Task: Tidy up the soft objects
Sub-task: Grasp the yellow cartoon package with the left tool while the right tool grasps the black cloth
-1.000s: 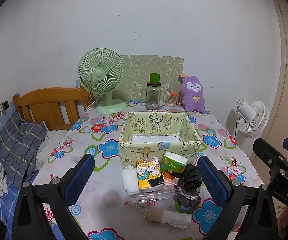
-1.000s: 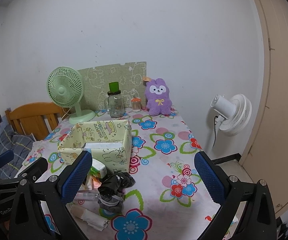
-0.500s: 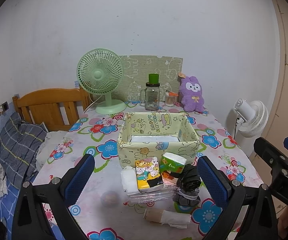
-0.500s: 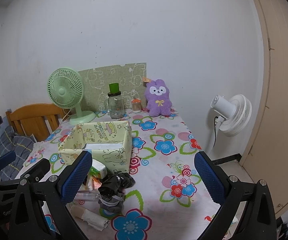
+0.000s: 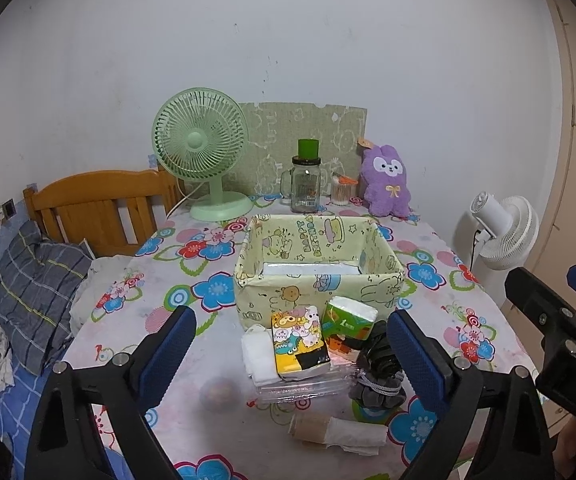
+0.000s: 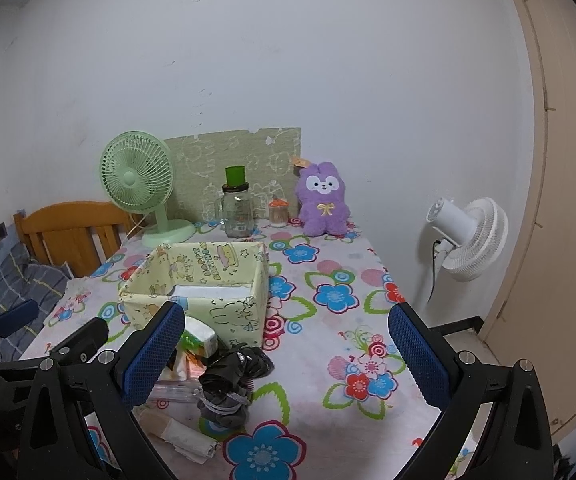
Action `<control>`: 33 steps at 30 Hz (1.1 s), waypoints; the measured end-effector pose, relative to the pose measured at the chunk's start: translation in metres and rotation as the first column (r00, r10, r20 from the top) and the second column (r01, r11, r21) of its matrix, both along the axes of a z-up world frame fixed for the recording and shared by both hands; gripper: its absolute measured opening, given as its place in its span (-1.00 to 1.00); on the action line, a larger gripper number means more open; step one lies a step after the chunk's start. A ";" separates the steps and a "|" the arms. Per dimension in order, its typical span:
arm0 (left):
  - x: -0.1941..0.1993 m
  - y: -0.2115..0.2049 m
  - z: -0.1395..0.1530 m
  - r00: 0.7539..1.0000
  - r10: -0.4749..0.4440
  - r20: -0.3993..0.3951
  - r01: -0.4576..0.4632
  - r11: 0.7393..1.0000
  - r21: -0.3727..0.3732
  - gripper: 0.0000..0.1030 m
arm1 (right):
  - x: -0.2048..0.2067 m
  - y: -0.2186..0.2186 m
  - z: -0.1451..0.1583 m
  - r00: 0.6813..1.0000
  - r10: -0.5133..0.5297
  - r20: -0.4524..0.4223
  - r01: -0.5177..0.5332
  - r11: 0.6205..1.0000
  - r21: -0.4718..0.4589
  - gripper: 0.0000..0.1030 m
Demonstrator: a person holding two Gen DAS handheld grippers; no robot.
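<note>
A yellow patterned storage box (image 5: 316, 276) stands mid-table, also in the right wrist view (image 6: 199, 292). In front of it lie a yellow cartoon tissue pack (image 5: 299, 340), a green tissue pack (image 5: 350, 318), folded white cloth (image 5: 257, 354), a dark grey bundle (image 5: 380, 372) and a rolled beige and white cloth (image 5: 340, 434). A clear plastic case (image 5: 308, 384) lies under the packs. My left gripper (image 5: 292, 356) is open above the pile. My right gripper (image 6: 285, 356) is open, to the right of the pile, over the tablecloth.
A green fan (image 5: 203, 152), a glass jar (image 5: 306, 184), a small container (image 5: 343, 192) and a purple plush rabbit (image 5: 388, 186) stand along the back wall. A wooden chair (image 5: 95, 208) and bedding (image 5: 39, 292) are left. A white floor fan (image 5: 504, 232) stands right.
Both grippers have risen or drawn back slightly, so the table contents sit a little lower in view. Nothing on the table has moved.
</note>
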State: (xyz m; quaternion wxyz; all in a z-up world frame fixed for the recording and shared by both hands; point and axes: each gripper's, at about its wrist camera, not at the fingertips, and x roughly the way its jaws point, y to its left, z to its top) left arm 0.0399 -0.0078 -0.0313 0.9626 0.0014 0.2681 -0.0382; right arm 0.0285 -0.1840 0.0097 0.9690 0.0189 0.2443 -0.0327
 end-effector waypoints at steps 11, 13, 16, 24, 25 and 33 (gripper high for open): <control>0.014 -0.006 -0.020 0.999 -0.027 -0.042 0.028 0.999 0.016 0.86 | 0.018 0.010 -0.022 0.999 0.034 -0.041 -0.034 0.999 0.017 0.96; 0.018 -0.006 -0.025 0.998 -0.030 -0.056 0.031 0.999 0.013 0.84 | 0.023 0.010 -0.027 0.998 0.035 -0.058 -0.033 0.999 0.024 0.94; 0.026 -0.007 -0.033 0.996 -0.030 -0.082 0.031 0.999 0.009 0.83 | 0.029 0.011 -0.035 0.996 0.036 -0.078 -0.034 0.999 0.026 0.93; 0.045 -0.005 -0.055 0.989 -0.034 -0.143 0.034 0.999 0.000 0.77 | 0.048 0.015 -0.056 0.990 0.042 -0.138 -0.039 0.999 0.030 0.89; 0.047 -0.005 -0.058 0.988 -0.035 -0.151 0.035 0.999 0.001 0.74 | 0.050 0.016 -0.059 0.988 0.046 -0.146 -0.042 0.999 0.032 0.88; 0.067 -0.004 -0.077 0.974 -0.052 -0.219 0.049 0.999 -0.017 0.69 | 0.072 0.021 -0.079 0.975 0.068 -0.214 -0.059 0.997 0.050 0.75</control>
